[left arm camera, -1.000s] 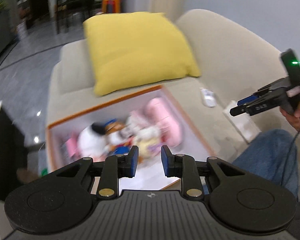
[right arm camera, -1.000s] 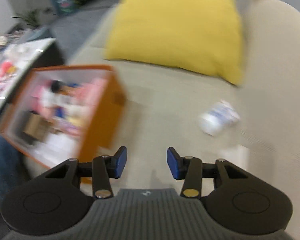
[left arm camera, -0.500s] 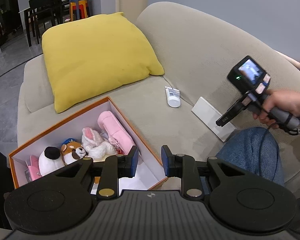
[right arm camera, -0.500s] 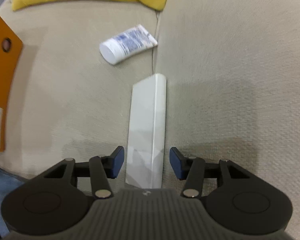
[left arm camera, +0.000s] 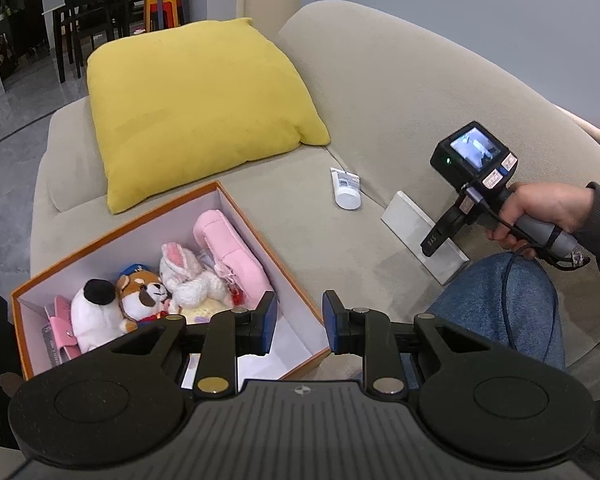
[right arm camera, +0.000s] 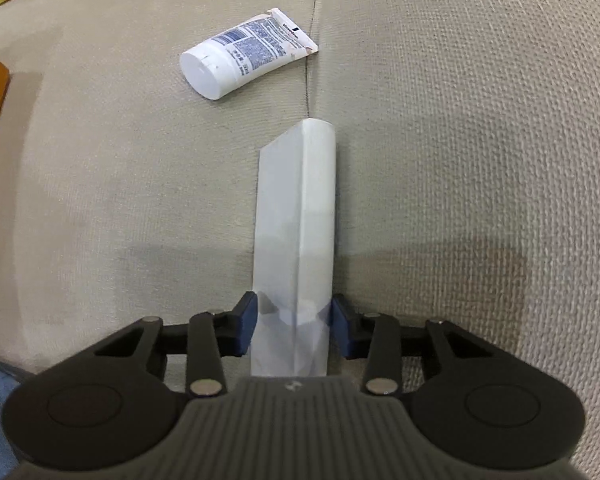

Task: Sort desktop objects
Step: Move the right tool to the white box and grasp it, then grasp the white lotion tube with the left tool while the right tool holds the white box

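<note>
Right tongs (right arm camera: 293,328) just closing around the long flat white cardboard box (right arm camera: 300,216) on the beige sofa seat (right arm camera: 100,184); blue pads at both sides, contact unclear, near end cut off. Left tongs (left arm camera: 299,323) partly open, empty, over the orange-rimmed open box of plush toys (left arm camera: 256,224).

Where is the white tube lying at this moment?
The white tube lies on the sofa seat near the backrest seam, beyond the far end of the long white box, below the yellow cushion.
</note>
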{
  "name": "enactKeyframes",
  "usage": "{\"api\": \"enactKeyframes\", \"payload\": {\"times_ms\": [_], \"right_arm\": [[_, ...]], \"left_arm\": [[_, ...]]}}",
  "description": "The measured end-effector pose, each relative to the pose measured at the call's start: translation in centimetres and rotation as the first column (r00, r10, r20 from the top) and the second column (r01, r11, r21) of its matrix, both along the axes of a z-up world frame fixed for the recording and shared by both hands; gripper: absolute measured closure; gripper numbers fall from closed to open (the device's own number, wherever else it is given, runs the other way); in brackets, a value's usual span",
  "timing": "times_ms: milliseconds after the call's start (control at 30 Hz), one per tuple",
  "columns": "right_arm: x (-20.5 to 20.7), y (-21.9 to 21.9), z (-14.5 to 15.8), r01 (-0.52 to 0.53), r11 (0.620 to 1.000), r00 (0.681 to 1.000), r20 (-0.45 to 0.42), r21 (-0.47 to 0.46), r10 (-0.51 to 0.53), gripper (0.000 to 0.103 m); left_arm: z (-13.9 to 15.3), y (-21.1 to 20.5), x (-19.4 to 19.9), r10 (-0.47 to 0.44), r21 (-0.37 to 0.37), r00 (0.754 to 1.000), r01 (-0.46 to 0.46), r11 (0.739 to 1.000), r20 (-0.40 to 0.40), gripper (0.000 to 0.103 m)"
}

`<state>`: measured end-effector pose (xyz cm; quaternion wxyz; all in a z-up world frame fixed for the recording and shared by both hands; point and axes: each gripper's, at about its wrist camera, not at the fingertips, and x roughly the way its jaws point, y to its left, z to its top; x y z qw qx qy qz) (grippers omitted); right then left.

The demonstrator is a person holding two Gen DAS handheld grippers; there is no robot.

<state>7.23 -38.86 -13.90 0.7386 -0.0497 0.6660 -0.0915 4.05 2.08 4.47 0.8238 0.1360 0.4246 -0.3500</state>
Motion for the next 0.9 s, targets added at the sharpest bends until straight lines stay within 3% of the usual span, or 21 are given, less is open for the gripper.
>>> {"api": "enactKeyframes", "payload": {"times_ms": [133,267,433,567,900], "right_arm": [[-0.4,-0.2,0.9,0.004,0.998,1.000,0.025,0.058,-0.006,0.062],[0.0,-0.2,0.5,-0.008,0.999,1.000,0.025,0.049,0.007,0.062],[0.8,0.4,0.1,-0.048,0.991,0.997,0.058,0.126,0.041,0.067],[1.3,0.7,-0.6,-0.067,0.990,0.997,0.050,0.123,0.061,0.068],[1.3,-1.2,2.4,-0.149,0.971,0.986,0.109,0.189,0.130,0.073]], "left_arm": [[-1.1,-0.8,0.4,0.000,0.016,0.999,0.001,1.000,-0.034,0.075],[-2.1,-1.9,0.9,-0.016,0.034,0.998,0.018,0.999,-0.053,0.075],[-3.1,-3.4,1.8,-0.009,0.071,0.997,0.014,0.997,-0.072,0.075],[-3.5,-4.7,2.7,-0.011,0.099,0.997,0.019,0.995,-0.082,0.075],[-5.2,-11.5,6.2,-0.095,0.153,0.991,0.109,0.982,-0.099,0.074]]}}
